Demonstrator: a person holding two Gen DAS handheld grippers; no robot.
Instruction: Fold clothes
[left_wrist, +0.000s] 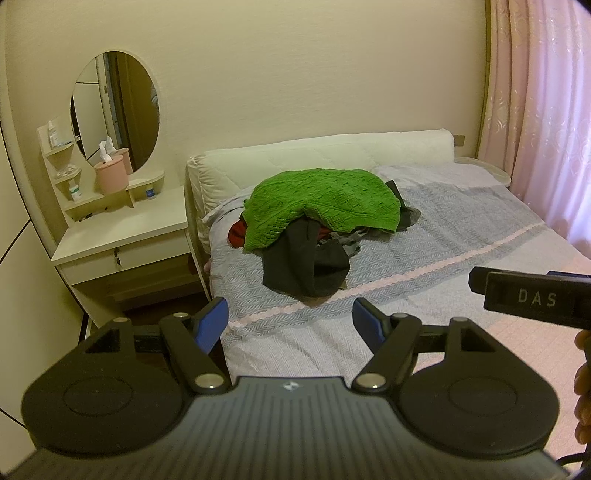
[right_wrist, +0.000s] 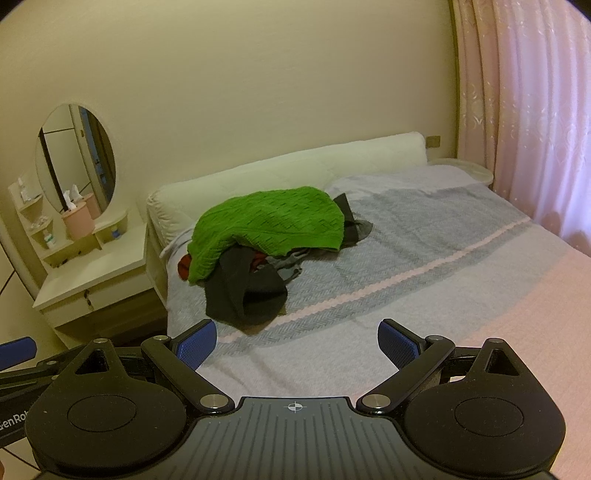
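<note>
Between the blue pads of the left gripper (left_wrist: 290, 325) nothing is held; its jaws stand wide apart above the near part of the bed (left_wrist: 480, 229), and the right gripper (right_wrist: 297, 345) hangs just the same, spread and empty, beside it. Both seem held back and level, probably so each camera takes in the whole heap before a garment is chosen; folding has not yet begun. Well ahead of both tools, toward the head of the bed, lies one pile of clothes (left_wrist: 317, 229), tumbled together rather than stacked. A green knitted sweater (left_wrist: 321, 203) drapes over the top like a cover, a dark grey garment (left_wrist: 306, 266) spills out toward the grippers, a red piece (left_wrist: 235, 236) peeps out at the left edge, and some grey items are tucked under; at least four garments show, though more may be hidden beneath. The striped bedspread in front of the pile looks suited as a folding surface. Left of the bed stands one dressing table (left_wrist: 125, 221) with one oval mirror (left_wrist: 114, 110) and one pink tissue holder (left_wrist: 110, 173); pink curtains (left_wrist: 543, 110) hang at right.
</note>
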